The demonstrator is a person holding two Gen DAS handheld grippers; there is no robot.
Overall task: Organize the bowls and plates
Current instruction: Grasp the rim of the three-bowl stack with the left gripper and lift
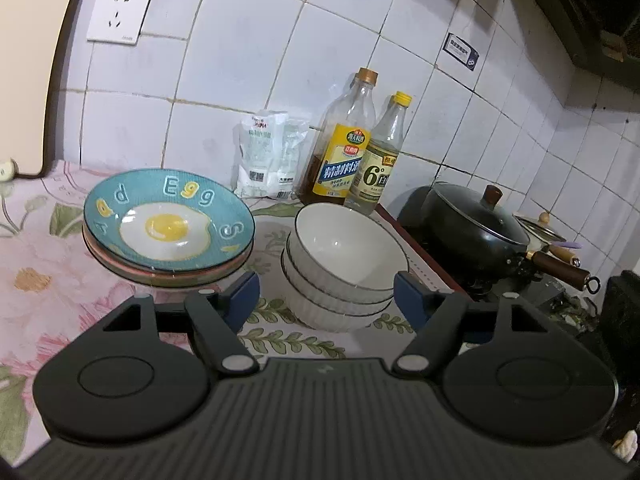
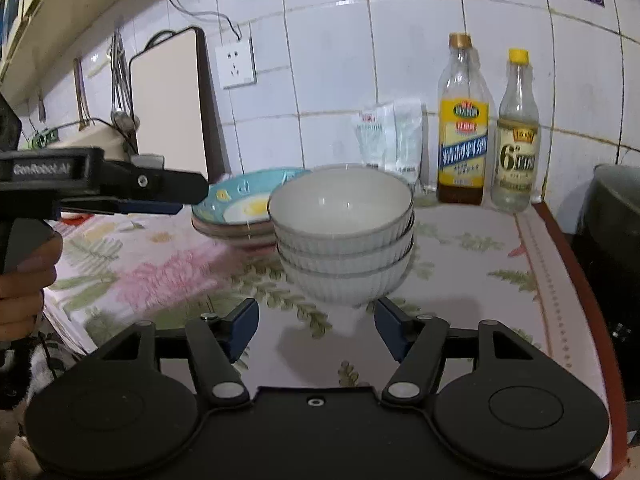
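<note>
Bowls (image 2: 342,236) before wide-open right gripper (image 2: 316,328)

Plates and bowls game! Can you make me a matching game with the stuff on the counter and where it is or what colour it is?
Things:
1. egg plate
2. white bowls
3. black pot
4. tall bottle

Clues:
A. has a brown knob on its lid
B. stacked three high
C. yellow label, standing by the tiled wall
D. blue, on top of the plate pile

Pairs: 1-D, 2-B, 3-A, 4-C
</note>
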